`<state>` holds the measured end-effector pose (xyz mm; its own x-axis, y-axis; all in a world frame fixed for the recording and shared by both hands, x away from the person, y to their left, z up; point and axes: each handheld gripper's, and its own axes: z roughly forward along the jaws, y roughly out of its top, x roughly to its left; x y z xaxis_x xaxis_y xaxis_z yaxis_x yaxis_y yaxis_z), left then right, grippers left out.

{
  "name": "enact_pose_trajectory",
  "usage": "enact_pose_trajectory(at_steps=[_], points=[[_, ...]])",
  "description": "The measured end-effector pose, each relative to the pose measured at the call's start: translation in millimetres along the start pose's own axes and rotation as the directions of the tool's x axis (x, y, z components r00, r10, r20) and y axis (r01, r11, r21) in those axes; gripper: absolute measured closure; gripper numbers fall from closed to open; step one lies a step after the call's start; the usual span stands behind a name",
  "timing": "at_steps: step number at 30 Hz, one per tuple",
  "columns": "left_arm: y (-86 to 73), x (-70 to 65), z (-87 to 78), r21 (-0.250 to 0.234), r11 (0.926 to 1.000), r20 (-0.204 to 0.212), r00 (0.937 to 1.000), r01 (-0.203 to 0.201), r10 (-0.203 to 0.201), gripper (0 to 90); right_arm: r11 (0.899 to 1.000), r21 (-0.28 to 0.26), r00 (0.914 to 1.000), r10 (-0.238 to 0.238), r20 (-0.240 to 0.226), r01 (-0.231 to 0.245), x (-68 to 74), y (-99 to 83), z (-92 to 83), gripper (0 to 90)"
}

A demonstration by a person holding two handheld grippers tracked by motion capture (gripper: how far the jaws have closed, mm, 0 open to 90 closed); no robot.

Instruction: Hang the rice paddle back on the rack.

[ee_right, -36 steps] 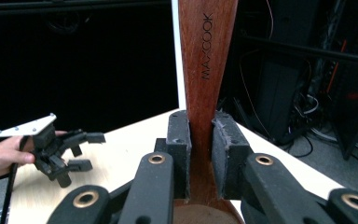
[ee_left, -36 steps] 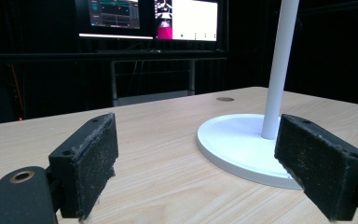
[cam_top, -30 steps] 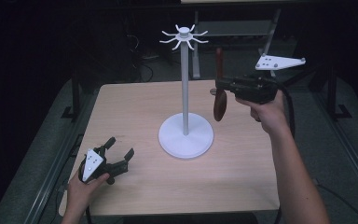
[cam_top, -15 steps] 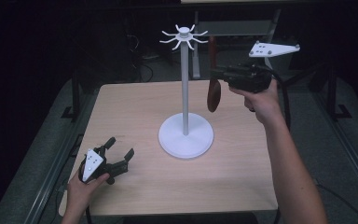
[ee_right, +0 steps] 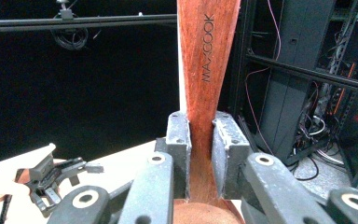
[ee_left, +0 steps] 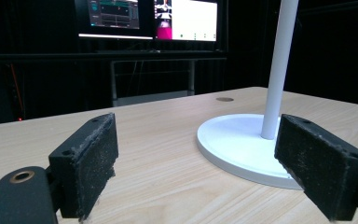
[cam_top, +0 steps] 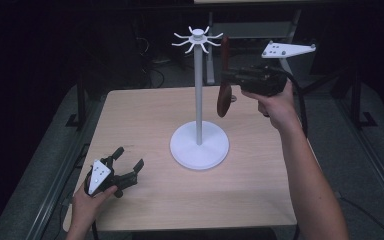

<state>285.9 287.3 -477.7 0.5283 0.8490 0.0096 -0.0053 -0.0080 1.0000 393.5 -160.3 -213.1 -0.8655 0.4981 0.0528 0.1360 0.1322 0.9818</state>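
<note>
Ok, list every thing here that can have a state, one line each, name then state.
Right gripper: shut on the wooden spoon, raised beside the stand.
Wooden spoon: held upright, bowl down, clear of the table.
Left gripper: open, holding nothing, low over the table.
Stand: upright, hooks bare.

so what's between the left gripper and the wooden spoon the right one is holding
In the high view, the white hook stand rises between the left gripper and the wooden spoon; besides it, just bare table.
</note>
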Motion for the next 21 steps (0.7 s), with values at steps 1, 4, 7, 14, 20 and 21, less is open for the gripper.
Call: enact_pose_trajectory(at_steps=[1, 4, 7, 14, 20, 21], points=[[0.0, 0.0, 0.0, 0.0, 1.0, 0.0, 1.0, 0.0, 0.0, 12.9, 1.0, 0.006, 1.0, -0.002, 0.002, 0.002, 0.7, 0.8, 1.1, 78.0], [0.0, -0.2, 0.0, -0.001, 1.0, 0.0, 1.0, 0.0, 0.0, 12.9, 1.0, 0.019, 0.9999, -0.009, 0.007, 0.009, 1.9, 2.2, 5.7, 78.0], [0.0, 0.1, -0.1, 0.001, 1.0, 0.0, 1.0, 0.0, 0.0, 12.9, 0.999, 0.033, 0.9997, -0.02, 0.017, 0.019, 3.1, 2.4, 10.9, 77.5], [-0.1, -0.1, 0.5, -0.005, 1.0, 0.001, 1.0, 0.006, -0.006, 12.9, 0.999, 0.036, 0.9998, -0.019, 0.012, 0.018, 4.9, 2.3, 12.3, 73.3], [-0.1, 0.3, 0.5, -0.001, 1.0, 0.001, 1.0, 0.006, -0.006, 12.9, 0.999, 0.041, 0.9997, -0.005, 0.024, 0.004, 3.9, 0.0, 3.5, 68.7], [0.0, 0.3, 0.7, 0.0, 1.0, 0.001, 1.0, 0.007, -0.007, 12.9, 0.999, 0.044, 0.9996, -0.004, 0.027, 0.003, 3.2, -1.0, 1.8, 67.4]])
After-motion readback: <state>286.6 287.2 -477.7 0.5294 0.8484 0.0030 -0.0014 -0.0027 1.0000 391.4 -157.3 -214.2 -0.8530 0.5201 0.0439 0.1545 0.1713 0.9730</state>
